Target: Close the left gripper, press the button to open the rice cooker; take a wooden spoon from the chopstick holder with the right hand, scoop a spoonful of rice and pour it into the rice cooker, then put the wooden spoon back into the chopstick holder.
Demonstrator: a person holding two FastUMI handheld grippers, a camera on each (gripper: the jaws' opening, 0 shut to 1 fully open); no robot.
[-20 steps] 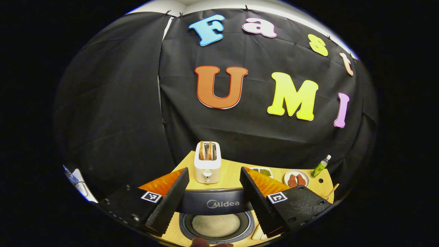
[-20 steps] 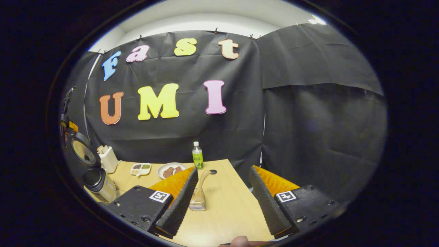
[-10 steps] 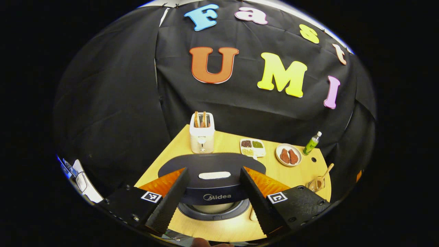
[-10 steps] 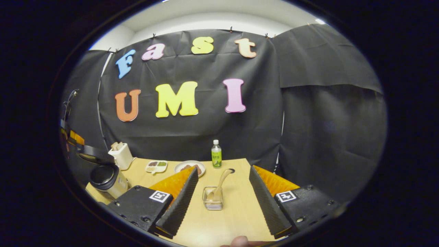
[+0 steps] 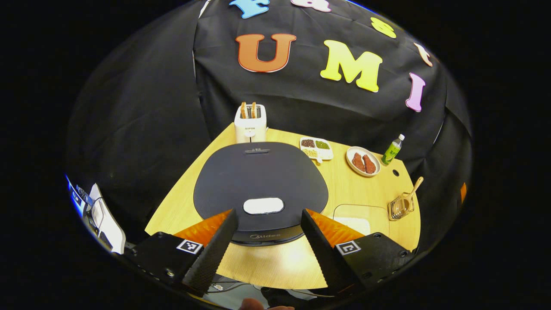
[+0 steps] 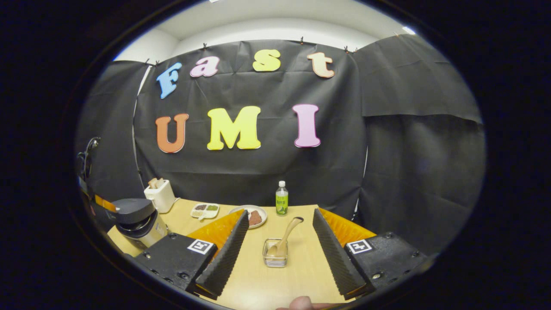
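Observation:
The dark rice cooker (image 5: 260, 185) stands on the wooden table with its lid down and a white button (image 5: 263, 206) at the lid's front. My left gripper (image 5: 269, 213) hovers open above the front of the lid, its fingers on either side of the button. The clear chopstick holder (image 5: 400, 206) holds the wooden spoon (image 5: 414, 189) at the table's right edge. A clear tray of rice (image 5: 360, 217) lies right of the cooker. My right gripper (image 6: 280, 213) is open and empty, with the holder (image 6: 275, 258) and spoon (image 6: 288, 230) on the table ahead between its fingers. The cooker (image 6: 135, 217) sits far left.
A white toaster (image 5: 250, 125) with toast stands behind the cooker. A divided dish (image 5: 316, 147), a plate of meat (image 5: 363, 161) and a green bottle (image 5: 392, 150) line the table's back. The booth's black cloth wall closes in behind and right. A person's fingertip (image 6: 301, 303) shows at the bottom.
The cooker's lid has swung down from open to shut, hiding the rice in the pot. My left gripper has risen and tilted down. My right gripper has turned so the holder sits centred between its fingers.

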